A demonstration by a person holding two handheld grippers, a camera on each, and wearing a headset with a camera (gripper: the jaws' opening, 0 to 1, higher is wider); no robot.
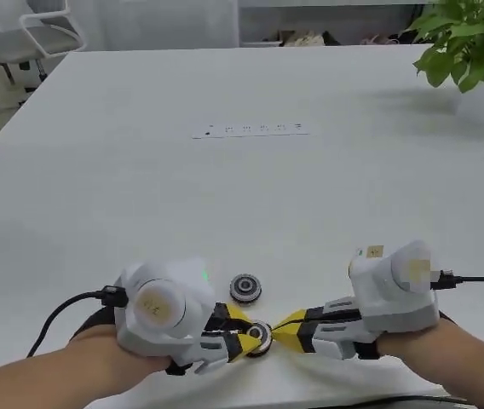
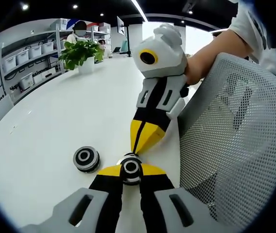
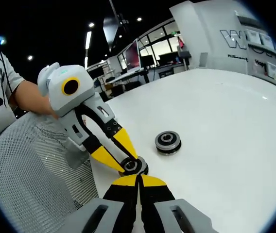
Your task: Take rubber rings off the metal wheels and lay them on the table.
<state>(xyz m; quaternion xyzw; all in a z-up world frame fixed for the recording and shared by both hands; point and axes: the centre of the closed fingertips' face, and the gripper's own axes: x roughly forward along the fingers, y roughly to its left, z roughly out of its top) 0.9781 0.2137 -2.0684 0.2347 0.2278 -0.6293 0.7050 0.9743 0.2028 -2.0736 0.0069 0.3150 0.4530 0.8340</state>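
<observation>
Two metal wheels are lying on the white table [image 1: 225, 187]. The near wheel [image 2: 130, 169] is sitting at the table's near edge, squarely between the yellow tips of the left gripper [image 2: 130, 171]. The far wheel [image 1: 245, 288] is lying flat just beyond it, touching neither gripper. The left gripper is clamping the near wheel from both sides, its jaws parted only as wide as the wheel. The right gripper [image 3: 138, 179] is pointing in from the opposite side, its jaws pressed together with no gap showing, and their tips are touching the near wheel's rim. Whether they are pinching the black rubber ring there, I cannot tell. Both wheels are wearing dark rings around their outer edges.
</observation>
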